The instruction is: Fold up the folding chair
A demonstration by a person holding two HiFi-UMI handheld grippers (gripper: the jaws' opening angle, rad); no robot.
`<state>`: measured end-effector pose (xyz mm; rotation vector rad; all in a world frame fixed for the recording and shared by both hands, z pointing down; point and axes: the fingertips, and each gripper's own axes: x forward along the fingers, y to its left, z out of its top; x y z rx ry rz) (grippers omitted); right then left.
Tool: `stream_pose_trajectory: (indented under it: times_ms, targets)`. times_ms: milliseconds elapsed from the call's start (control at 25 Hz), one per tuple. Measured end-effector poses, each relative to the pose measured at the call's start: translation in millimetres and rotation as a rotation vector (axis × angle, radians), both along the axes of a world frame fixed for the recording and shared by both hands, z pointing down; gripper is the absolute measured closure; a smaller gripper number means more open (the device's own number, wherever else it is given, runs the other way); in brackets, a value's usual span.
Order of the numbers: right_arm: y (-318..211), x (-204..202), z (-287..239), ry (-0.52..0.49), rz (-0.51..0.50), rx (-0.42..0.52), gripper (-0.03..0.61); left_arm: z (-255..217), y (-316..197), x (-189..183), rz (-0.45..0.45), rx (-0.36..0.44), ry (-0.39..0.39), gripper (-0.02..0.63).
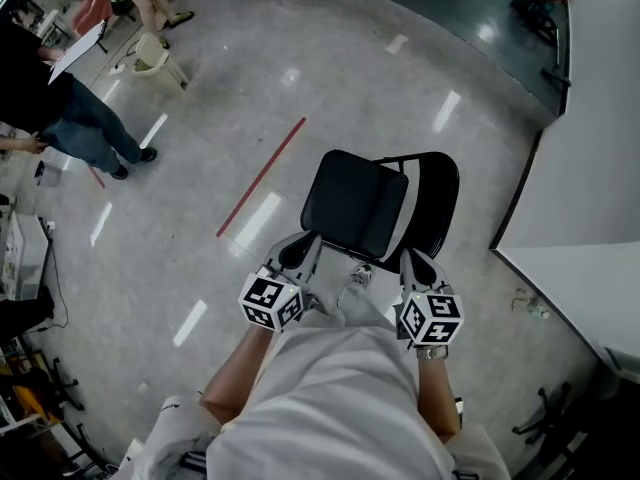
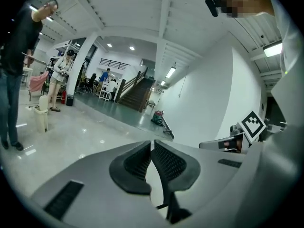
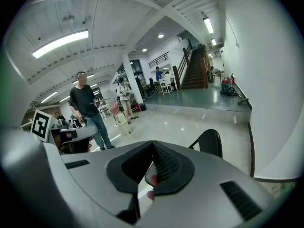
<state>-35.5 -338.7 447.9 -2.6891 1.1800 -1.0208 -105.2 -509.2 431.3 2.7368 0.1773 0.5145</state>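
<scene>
Two grippers are hanging at the near edge of the black chair (image 1: 355, 203), which is standing unfolded on the floor (image 1: 200, 148) just in front of the person's knees, seat down and backrest to the right. The left gripper (image 1: 297, 252) is sitting by the seat's near left corner and the right gripper (image 1: 419, 266) by its near right, though contact cannot be told. Both are keeping their jaws pressed together on nothing.
</scene>
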Motion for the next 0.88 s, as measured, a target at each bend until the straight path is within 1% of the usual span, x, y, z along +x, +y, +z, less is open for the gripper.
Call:
stream_pose_trajectory:
  times_ms: [160,280,360,480,560,640,720,800,880]
  targets:
    - [10.8,34.1,7.8,-0.057,0.011,0.046,0.572,1.0,8.2,30.0,-0.017,-0.011,-0.008,0.587]
    - [19.6,54.7,21.2,-0.09,-0.002,0.032,0.572,5.4,23.2,48.9,-0.029,-0.03,-0.014,0.536]
    - [25.9,62.9,34.1,-0.119,0.003,0.017,0.572,14.9,36.3,58.1,-0.014,-0.03,-0.039,0.523]
    - [33.1,60.4,54.2,-0.191,0.027,0.001,0.572,33.5,50.0,62.5,0.018,-0.049,-0.093,0.512]
    - [30.6,62.7,68.9,-0.243,0.043,0.006,0.572,47.7,51.1,70.8,0.037,-0.067,-0.117,0.506]
    - [26.4,73.0,86.7,-0.265,0.062,0.007,0.572,65.1,49.0,85.4,0.056,-0.064,-0.13,0.499]
    - [31.2,85.2,103.1,-0.255,0.108,-0.024,0.572,84.2,49.4,97.8,0.077,-0.055,-0.145,0.491]
    - [42.9,92.7,113.5,-0.252,0.162,-0.074,0.572,99.1,53.9,103.0,0.113,-0.068,-0.169,0.485]
    - [51.5,101.0,121.2,-0.266,0.196,-0.113,0.572,108.8,55.3,109.1,0.152,-0.085,-0.187,0.482]
